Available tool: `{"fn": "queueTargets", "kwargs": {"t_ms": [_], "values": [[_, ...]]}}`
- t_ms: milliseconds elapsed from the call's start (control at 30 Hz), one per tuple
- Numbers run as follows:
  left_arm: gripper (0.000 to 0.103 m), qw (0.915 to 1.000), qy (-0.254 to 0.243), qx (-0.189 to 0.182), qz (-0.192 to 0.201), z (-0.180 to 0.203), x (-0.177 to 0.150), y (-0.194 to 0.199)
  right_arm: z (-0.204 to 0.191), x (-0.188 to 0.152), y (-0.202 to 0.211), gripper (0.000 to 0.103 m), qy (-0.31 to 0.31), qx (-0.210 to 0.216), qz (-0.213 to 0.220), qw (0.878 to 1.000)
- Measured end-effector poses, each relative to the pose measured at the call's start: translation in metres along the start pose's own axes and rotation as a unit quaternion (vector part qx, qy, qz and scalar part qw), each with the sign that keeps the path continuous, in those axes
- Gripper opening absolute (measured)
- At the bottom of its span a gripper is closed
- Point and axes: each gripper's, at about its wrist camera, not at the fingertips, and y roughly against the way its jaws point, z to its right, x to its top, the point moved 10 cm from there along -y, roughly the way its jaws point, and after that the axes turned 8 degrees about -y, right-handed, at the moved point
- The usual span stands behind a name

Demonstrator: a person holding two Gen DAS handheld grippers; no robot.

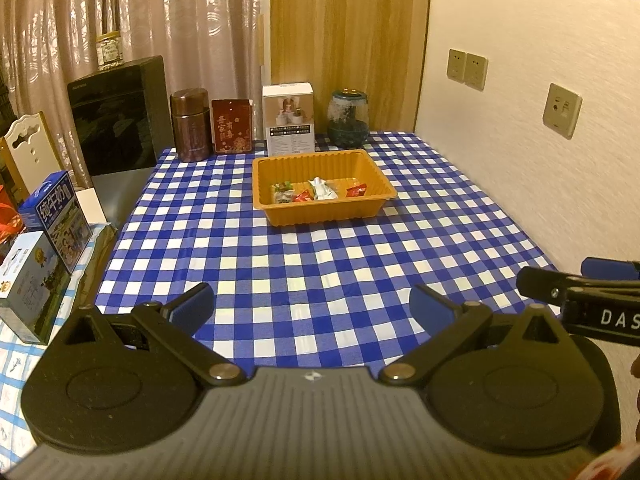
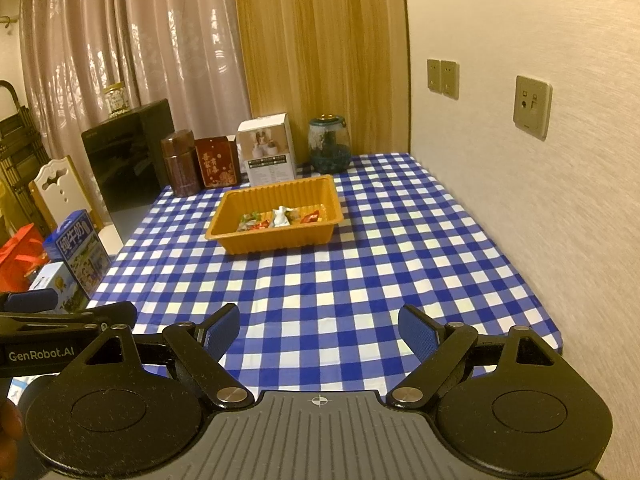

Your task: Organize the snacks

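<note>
Blue-and-white checked cloth covers the tabletop point(image 1: 320, 272), which runs up to a cream wall on one side and a wood panel with pale curtains at the far end.

Toward the far half of the tabletop sits an orange plastic tray point(image 1: 324, 210), ribbed along its walls. Inside it lie a few small wrapped snacks point(image 1: 316, 192): a greenish packet at one end, red wrappers in the middle and at the other end, and a white crumpled one between them. All of them rest on the tray's floor, close together, and no snack lies on the cloth outside it.

Behind the tray, along the far edge, stand a brown cylindrical tin point(image 1: 190, 124), a dark red box with gold characters point(image 1: 232, 126), a white carton with a product picture point(image 1: 288, 118) and a round glass jar with a dark base point(image 1: 347, 118). The white carton is just behind the tray; the others are spread to either side.

Off the tabletop's left edge, on a lower surface, stand two blue milk cartons point(image 1: 56, 220), and farther back a black appliance point(image 1: 116, 120) with a small jar on top. Wall sockets point(image 1: 564, 110) are set in the cream wall.

Both pairs of tongs hover over the near edge, well apart from the tray. The left tongs point(image 1: 316, 306) stand wide, with nothing between the blue pads. The right tongs point(image 2: 318, 334) are likewise spread wide and empty, just beside the left ones.
</note>
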Motion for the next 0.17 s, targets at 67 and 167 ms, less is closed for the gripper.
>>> {"fn": "queueTargets", "kwargs": {"t_ms": [67, 167], "values": [[0.103, 1.0000, -0.001, 0.000, 0.008, 0.0015, 0.0012, 0.0011, -0.0001, 0.0000, -0.0002, 0.086, 0.000, 0.000, 0.000, 1.000], [0.103, 1.0000, 0.001, -0.001, 0.010, 0.0022, 0.0017, 0.0004, -0.0003, 0.0000, -0.0001, 0.086, 0.000, 0.000, -0.001, 1.000]]}}
